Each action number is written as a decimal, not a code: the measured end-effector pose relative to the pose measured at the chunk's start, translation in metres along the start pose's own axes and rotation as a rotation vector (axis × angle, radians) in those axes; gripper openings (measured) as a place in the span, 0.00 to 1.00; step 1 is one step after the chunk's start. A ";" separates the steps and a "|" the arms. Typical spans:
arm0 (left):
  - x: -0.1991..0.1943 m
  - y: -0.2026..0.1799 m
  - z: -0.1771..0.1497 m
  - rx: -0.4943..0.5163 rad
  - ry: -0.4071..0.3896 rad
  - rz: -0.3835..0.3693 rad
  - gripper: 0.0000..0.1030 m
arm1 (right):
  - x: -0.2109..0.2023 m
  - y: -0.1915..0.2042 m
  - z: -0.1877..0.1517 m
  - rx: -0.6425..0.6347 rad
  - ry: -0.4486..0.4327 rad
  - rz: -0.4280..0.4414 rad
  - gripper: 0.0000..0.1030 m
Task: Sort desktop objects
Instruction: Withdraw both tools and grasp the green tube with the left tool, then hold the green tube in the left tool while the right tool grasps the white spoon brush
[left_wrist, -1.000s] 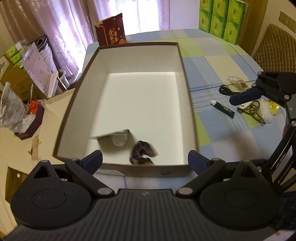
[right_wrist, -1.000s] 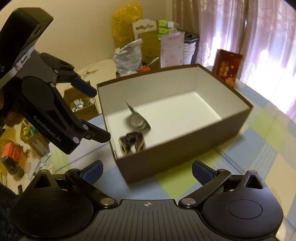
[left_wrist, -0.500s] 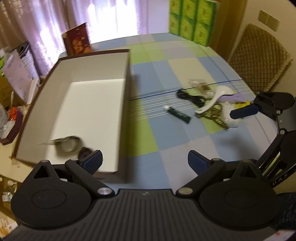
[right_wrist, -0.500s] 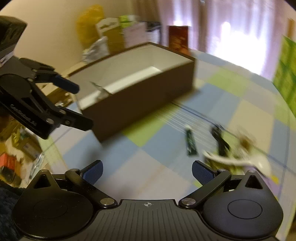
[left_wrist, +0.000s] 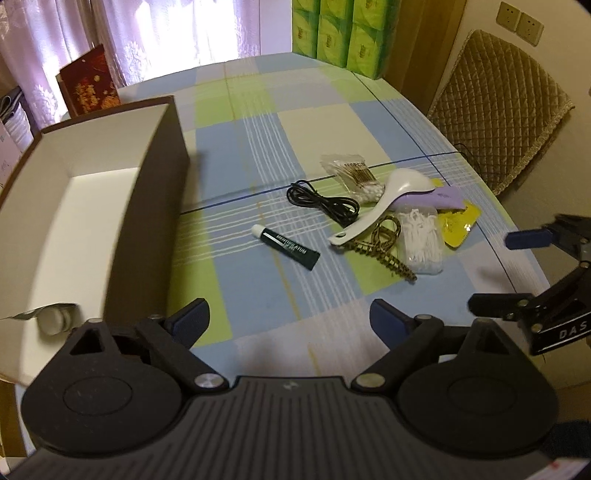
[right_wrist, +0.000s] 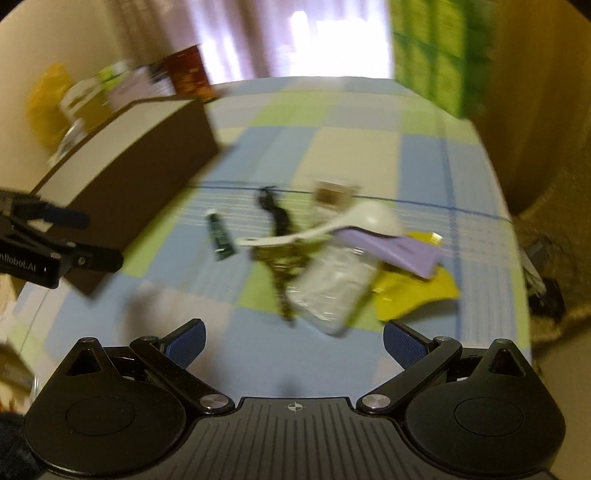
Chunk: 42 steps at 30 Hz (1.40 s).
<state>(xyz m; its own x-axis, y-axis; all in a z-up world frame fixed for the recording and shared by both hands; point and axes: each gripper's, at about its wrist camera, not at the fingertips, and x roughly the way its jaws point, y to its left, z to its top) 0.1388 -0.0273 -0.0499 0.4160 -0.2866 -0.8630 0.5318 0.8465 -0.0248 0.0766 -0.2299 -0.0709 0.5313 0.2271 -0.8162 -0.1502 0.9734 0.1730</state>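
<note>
A brown box (left_wrist: 122, 206) with a white inside stands on the left of the table; a small white round item in a packet (left_wrist: 51, 319) lies in its near corner. On the checked cloth lie a green tube (left_wrist: 286, 247), a black cable (left_wrist: 325, 201), a white spoon (left_wrist: 384, 201), a leopard-print hair clip (left_wrist: 384, 251), a bag of white floss picks (left_wrist: 423, 240), a purple item (left_wrist: 436, 197) and a yellow packet (left_wrist: 458, 225). My left gripper (left_wrist: 288, 317) is open and empty above the cloth. My right gripper (right_wrist: 293, 339) is open and empty, just short of the floss bag (right_wrist: 332, 284).
Green tissue packs (left_wrist: 343, 33) are stacked at the table's far edge, and a red card (left_wrist: 88, 85) stands behind the box. A quilted chair (left_wrist: 498, 107) sits at the right. Cluttered bags and boxes (right_wrist: 74, 99) lie beyond the box.
Both grippers have swung right, away from the box and toward the pile of loose objects. Both stayed open and empty.
</note>
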 end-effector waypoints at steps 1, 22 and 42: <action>0.006 -0.003 0.002 -0.003 0.003 0.001 0.83 | 0.001 -0.006 0.000 0.026 -0.003 -0.003 0.97; 0.127 0.019 0.058 -0.154 0.084 0.048 0.42 | 0.017 -0.081 0.024 0.290 -0.061 -0.049 0.97; 0.145 0.039 0.050 -0.097 0.059 0.108 0.12 | 0.057 -0.121 0.055 0.565 -0.118 0.154 0.53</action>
<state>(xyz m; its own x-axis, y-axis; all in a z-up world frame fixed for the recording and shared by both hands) 0.2566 -0.0582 -0.1507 0.4216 -0.1671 -0.8913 0.4114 0.9111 0.0238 0.1706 -0.3326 -0.1079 0.6326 0.3368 -0.6974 0.2168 0.7874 0.5770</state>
